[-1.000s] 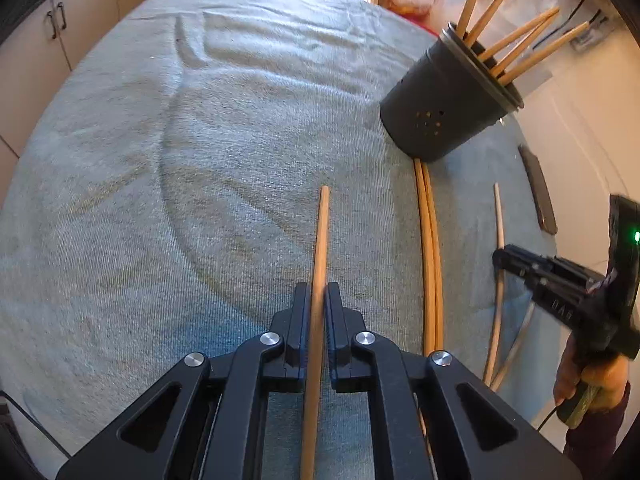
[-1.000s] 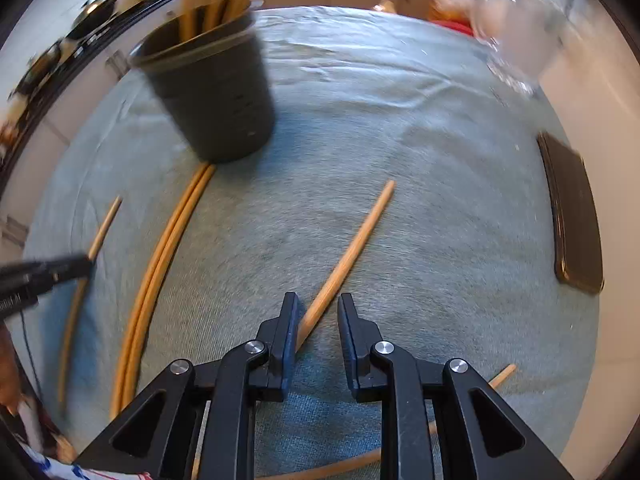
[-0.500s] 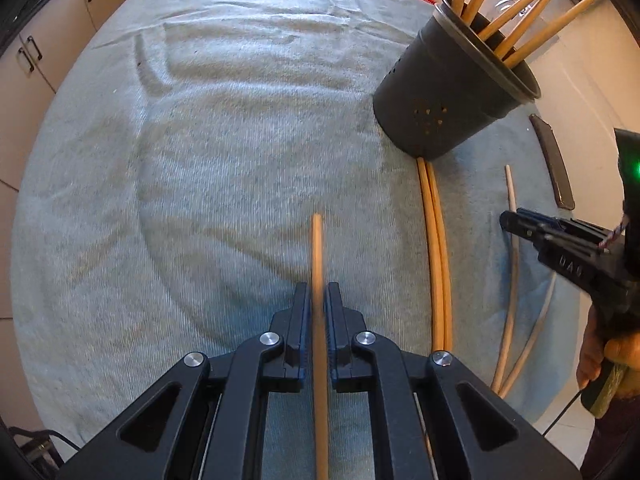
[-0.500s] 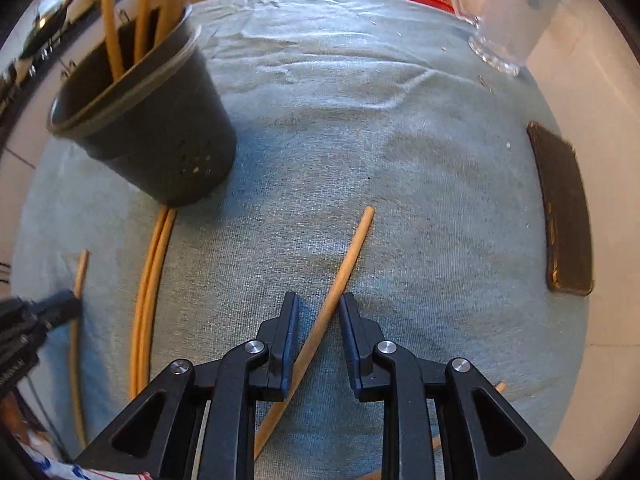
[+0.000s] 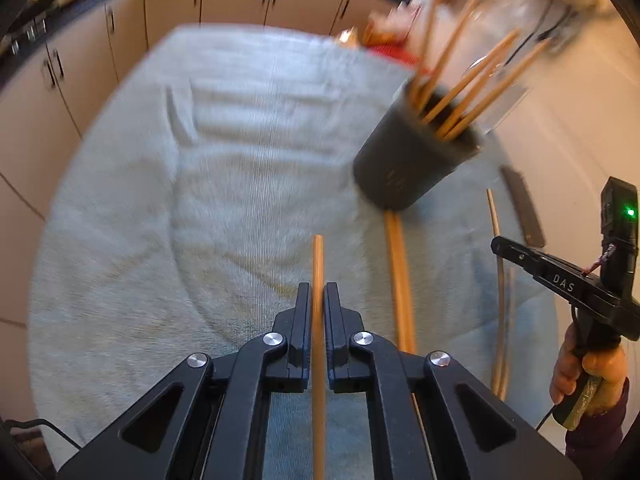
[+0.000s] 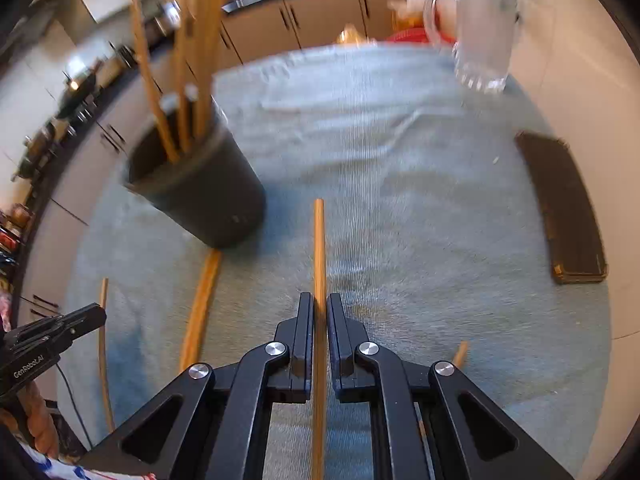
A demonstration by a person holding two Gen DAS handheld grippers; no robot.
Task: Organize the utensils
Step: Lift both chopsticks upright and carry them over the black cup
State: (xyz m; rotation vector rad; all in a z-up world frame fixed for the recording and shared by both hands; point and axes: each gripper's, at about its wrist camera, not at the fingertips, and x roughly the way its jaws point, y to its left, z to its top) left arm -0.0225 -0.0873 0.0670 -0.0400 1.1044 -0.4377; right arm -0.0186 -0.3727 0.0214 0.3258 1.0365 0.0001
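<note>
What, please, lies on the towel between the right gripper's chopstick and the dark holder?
In the right wrist view, only bare towel separates the chopstick from the holder.

L gripper: jaws nearly together, clamped on a wooden stick running straight fwd between the fingers. R gripper: same pose, jaws pinched on another stick along its centre line. In the L view the R gripper shows side-on at the right edge, w/ the person's right hand wrapped round its handle, green LED lit.
</note>
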